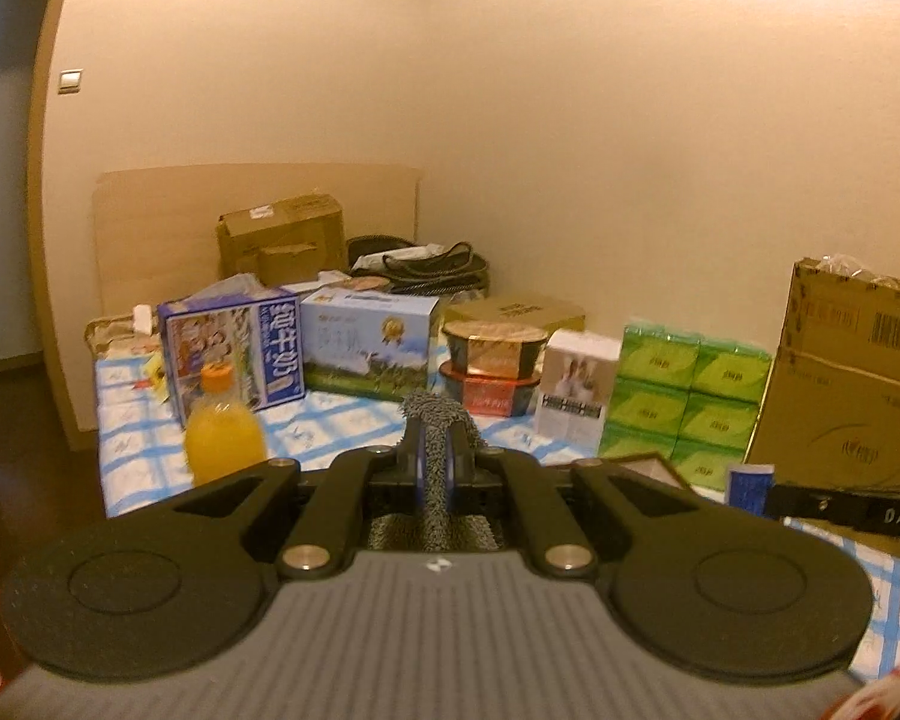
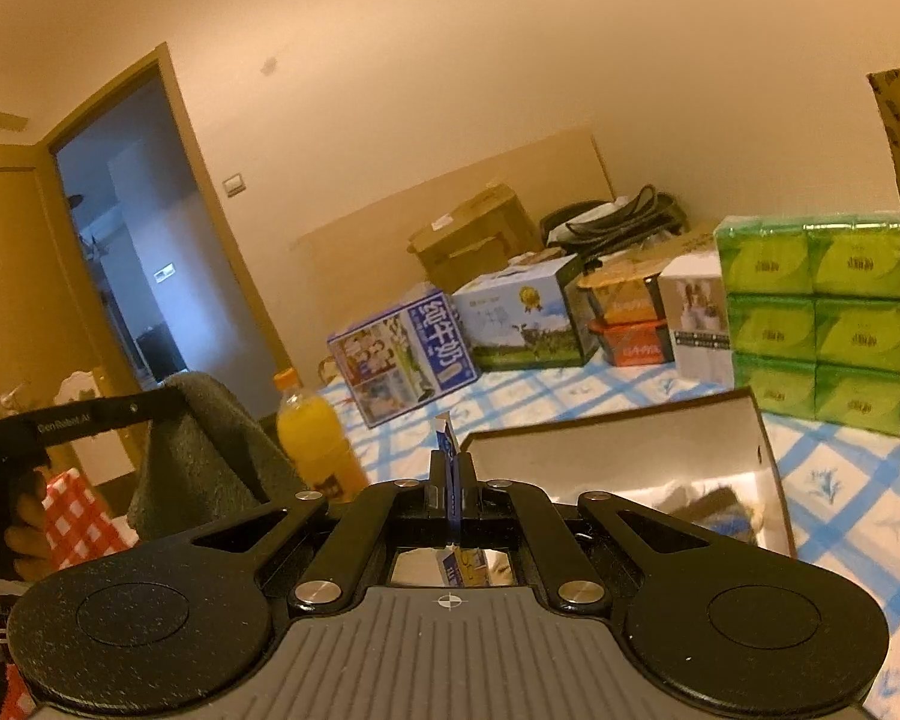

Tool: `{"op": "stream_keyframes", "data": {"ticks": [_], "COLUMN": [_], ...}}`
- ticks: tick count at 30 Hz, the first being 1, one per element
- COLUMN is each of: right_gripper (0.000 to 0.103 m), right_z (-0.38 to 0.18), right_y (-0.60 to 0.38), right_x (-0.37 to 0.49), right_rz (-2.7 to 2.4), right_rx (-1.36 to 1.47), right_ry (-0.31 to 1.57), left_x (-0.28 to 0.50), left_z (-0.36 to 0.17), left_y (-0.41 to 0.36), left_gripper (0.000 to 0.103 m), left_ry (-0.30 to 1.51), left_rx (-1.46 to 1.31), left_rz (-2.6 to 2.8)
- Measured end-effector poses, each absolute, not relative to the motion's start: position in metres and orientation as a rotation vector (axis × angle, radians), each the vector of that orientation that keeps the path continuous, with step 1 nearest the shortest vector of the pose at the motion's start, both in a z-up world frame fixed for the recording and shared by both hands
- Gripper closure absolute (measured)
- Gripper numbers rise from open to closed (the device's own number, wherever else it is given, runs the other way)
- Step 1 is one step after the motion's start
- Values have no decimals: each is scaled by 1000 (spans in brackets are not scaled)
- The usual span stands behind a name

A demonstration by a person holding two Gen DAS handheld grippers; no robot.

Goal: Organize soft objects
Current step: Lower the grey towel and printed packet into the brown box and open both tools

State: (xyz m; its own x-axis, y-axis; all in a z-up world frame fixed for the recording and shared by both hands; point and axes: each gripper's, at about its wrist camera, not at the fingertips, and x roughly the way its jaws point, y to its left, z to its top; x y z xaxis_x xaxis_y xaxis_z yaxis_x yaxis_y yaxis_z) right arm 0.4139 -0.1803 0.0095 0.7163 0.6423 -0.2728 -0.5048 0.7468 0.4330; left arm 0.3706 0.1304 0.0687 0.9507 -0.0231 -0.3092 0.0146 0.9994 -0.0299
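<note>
Fingers (image 1: 471, 420) tight on grey cloth (image 1: 435, 480), seemingly.

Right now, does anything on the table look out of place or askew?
Yes: the blue milk carton box stands tilted, its corner lifted, unlike the straight boxes beside it. The orange juice bottle stands upright.

- The blue-and-white cardboard milk carton box (image 2: 411, 348), standing far on the checked cloth just behind the orange juice bottle, carries the large white Chinese characters "纯牛奶" on its blue side panel.
- The black body of the left gripper (image 2: 66, 420), seen at the left edge of the right wrist view, bears small white lettering that reads roughly "GenRobot.AI".
- The black bar of the right gripper (image 1: 858, 507), at the right edge of the left wrist view, shows the white letters "DAS".
- Print on the green tissue packs (image 2: 816, 312) and the other boxes is too blurred to read.
</note>
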Motion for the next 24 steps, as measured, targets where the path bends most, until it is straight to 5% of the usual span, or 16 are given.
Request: {"op": "stream_keyframes", "data": {"ticks": [21, 24], "right_gripper": [103, 103], "right_z": [-33, -41], "right_y": [-186, -189], "right_x": [526, 534], "right_rz": [507, 489], "right_rx": [311, 311], "right_ry": [517, 533], "left_x": [527, 546], "left_z": [11, -7], "left_y": [75, 71], "left_gripper": [97, 85], "left_ry": [480, 528], "left_rx": [-10, -30], "left_rz": [-122, -121]}}
